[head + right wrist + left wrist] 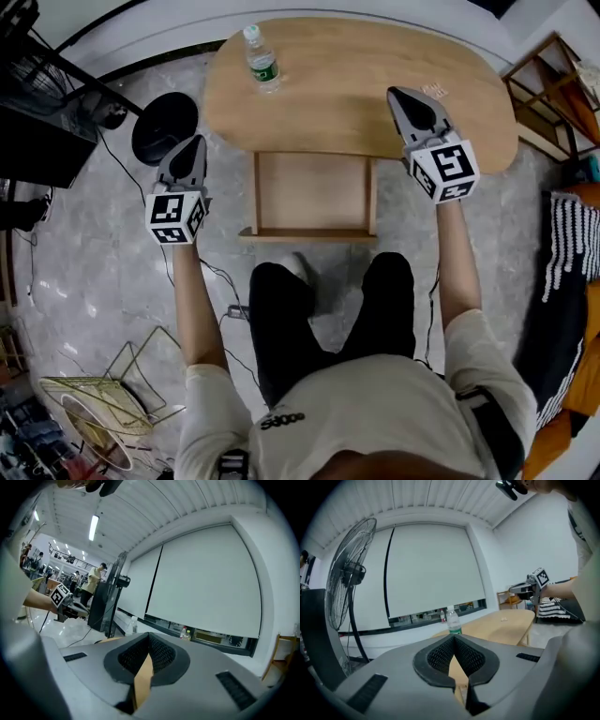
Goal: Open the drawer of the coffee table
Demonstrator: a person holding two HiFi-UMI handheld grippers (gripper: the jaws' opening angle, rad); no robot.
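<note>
Overhead, in the head view, the coffee table [328, 103] fills 12 o'clock, and its drawer [314, 199] stands pulled out toward the person, its front edge [309, 234] just above the knees. The left gripper [196, 142] hangs at 9 o'clock, clear of the table's left edge and above bare grey floor, with a black round base [161, 127] just beyond it. The right gripper [396, 94] sits at 2 o'clock over the tabletop, inside its right edge. A water bottle [262, 61] stands near the far edge at 11 o'clock.

In the left gripper view the jaws meet at their tips, holding nothing; the bottle [452, 623] lies at 12 o'clock, a fan [349, 588] at 9.

In the right gripper view the jaws are likewise pressed together and empty, with open room ahead.
</note>
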